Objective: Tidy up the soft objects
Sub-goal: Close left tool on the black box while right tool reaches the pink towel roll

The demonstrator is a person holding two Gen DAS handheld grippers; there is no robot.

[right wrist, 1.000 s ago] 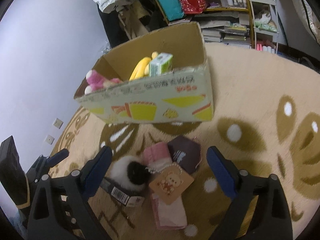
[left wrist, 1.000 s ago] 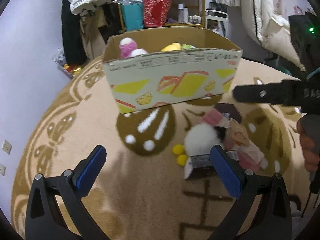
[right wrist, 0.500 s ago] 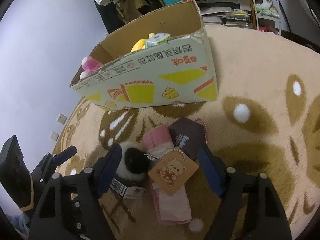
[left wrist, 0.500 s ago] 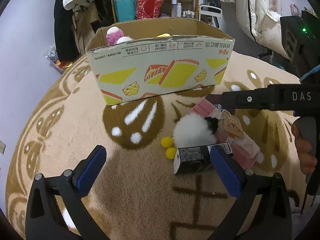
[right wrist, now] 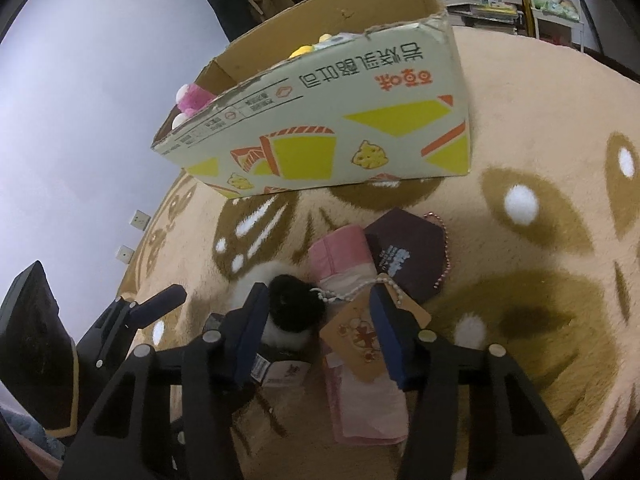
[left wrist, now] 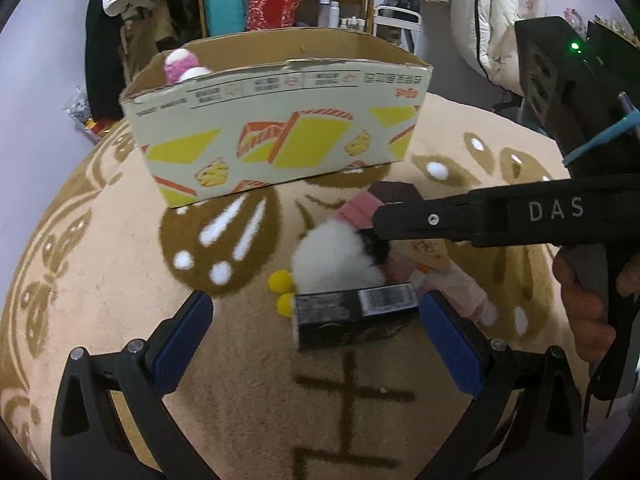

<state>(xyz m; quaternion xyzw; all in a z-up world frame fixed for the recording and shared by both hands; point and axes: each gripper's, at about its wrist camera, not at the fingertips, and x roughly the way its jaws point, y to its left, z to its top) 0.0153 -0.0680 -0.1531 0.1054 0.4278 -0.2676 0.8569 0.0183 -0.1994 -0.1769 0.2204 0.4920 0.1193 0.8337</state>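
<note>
fingers of the right gripper [right wrist: 318,334] close in around a black-and-white plush toy [right wrist: 294,312] and its bear tag [right wrist: 360,340] on the patterned rug [right wrist: 520,92]; the left pad sits against the plush, the right over the tag's edge, with no firm pinch visible. the plush lies on a black barcoded box [left wrist: 354,316], beside a pink cloth roll [right wrist: 340,252] and a dark pouch [right wrist: 408,256]. the left gripper [left wrist: 316,340] hangs wide open and empty, its right pad at the box's end, two yellow pom-poms [left wrist: 282,292] just past it. a cardboard box [left wrist: 280,136] holding a pink plush [left wrist: 180,66] stands beyond.
</note>
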